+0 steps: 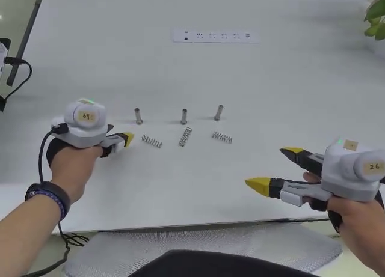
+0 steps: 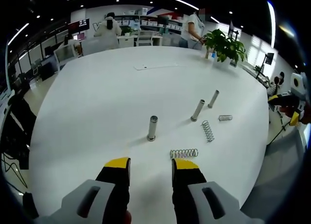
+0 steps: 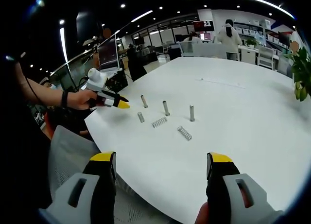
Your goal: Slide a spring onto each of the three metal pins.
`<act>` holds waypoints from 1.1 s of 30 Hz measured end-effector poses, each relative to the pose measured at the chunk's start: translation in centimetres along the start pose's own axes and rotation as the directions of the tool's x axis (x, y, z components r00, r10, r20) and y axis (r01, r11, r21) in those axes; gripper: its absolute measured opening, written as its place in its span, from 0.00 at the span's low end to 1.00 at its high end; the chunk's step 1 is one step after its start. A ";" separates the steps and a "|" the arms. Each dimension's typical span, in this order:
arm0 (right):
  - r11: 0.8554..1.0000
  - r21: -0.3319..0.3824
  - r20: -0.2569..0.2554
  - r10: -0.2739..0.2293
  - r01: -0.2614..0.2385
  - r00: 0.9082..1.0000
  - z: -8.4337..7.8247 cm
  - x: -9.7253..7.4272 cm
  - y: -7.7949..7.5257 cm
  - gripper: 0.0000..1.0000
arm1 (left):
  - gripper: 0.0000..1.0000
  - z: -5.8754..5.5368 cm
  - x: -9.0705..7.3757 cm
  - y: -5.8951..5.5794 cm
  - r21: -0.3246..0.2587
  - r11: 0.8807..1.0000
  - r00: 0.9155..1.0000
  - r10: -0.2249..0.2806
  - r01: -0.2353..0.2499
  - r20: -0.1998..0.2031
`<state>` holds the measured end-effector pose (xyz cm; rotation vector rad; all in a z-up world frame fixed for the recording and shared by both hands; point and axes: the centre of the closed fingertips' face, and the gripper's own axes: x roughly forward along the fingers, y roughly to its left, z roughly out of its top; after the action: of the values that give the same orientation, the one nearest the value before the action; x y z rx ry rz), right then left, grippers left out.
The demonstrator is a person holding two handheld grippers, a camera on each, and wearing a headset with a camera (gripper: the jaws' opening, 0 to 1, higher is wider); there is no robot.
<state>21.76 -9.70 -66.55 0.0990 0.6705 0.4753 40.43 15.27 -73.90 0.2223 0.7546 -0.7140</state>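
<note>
Surface: white table (image 1: 271, 79), power strip (image 1: 216, 36) near far edge.
Room: open office; plant (image 1: 376, 12) at corner.
Pins (image 1: 184, 116): three upright, mid-table.
Springs (image 1: 185, 136): three lying beside them.
Left gripper (image 2: 151, 164): partly open, empty.
Right gripper (image 3: 161, 157): wide open, empty.

1. We see a smooth, matt white table (image 1: 271, 73).
2. We see pins (image 1: 184, 116) of polished grey metal, faintly glossy.
3. We see springs (image 1: 185, 136) of thin, bare metal wire.
4. We see a power strip (image 1: 215, 36) of white plastic.
</note>
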 end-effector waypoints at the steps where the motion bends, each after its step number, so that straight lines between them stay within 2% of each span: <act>1: 1.000 0.000 0.000 0.001 -0.001 1.000 0.0 0.0 0.0 0.76 | 0.30 -0.1 -0.1 0.0 0.005 1.000 1.000 0.000 0.000 0.000; 7: 1.000 0.000 -0.002 0.004 -0.004 1.000 -0.1 0.0 0.0 0.75 | 0.32 -0.8 -1.4 0.3 0.025 1.000 1.000 0.001 -0.001 0.000; 13: 1.000 -0.003 -0.010 0.010 -0.010 1.000 -0.3 0.0 0.2 0.76 | 0.36 -1.0 -2.8 0.2 0.049 0.999 1.000 0.000 -0.001 0.012; 23: 1.000 -0.006 -0.014 0.014 -0.014 1.000 -0.2 0.0 0.3 0.76 | 0.36 -1.0 -3.3 -0.3 0.132 0.991 1.000 -0.028 0.028 -0.003; 30: 1.000 -0.006 -0.017 0.015 -0.015 1.000 -0.3 0.0 0.1 0.75 | 0.36 -0.7 -2.6 -1.3 0.195 0.978 0.997 -0.072 0.075 -0.026; 33: 1.000 -0.005 -0.017 0.014 -0.014 1.000 -0.3 0.0 0.0 0.75 | 0.36 -0.6 -2.3 -1.9 0.246 0.964 0.995 -0.092 0.100 -0.043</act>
<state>21.52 -9.72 -66.80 0.0951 0.6855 0.4922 37.68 15.33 -72.61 0.4278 0.7088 -0.8997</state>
